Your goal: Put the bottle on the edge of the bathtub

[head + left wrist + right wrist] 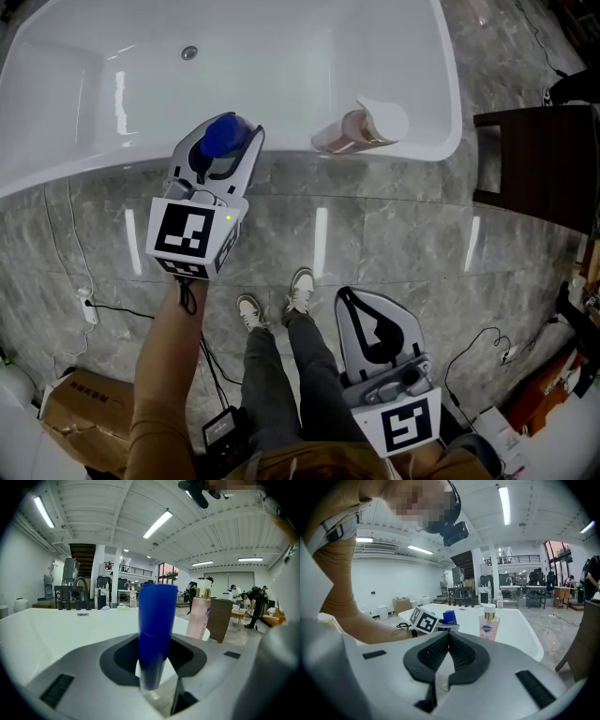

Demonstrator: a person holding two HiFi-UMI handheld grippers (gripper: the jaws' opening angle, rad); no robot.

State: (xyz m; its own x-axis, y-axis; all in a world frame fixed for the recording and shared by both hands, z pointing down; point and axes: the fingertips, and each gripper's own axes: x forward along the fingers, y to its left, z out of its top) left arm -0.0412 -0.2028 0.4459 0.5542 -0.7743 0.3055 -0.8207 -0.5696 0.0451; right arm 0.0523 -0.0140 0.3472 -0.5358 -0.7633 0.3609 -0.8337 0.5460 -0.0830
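Left tool point(225, 148) clamped on the upright blue bottle point(221, 134) at the near bathtub rim point(281, 141); can't tell if its base touches. Rim looks narrow and rounded, so an off-centre release tips it into the tub or onto the floor. Pink bottle point(359, 129) stands further right; don't clip it. Right tool point(373, 330) closed, empty.

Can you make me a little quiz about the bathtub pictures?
1. True or false: the right gripper's jaws grip a sponge.
2. The bottle in the left gripper is: A red, B blue, C green?
3. Fill in: the pink bottle stands on the bathtub's ____.

Key: 1 false, the jaws are together and empty. 2 B. 3 edge.
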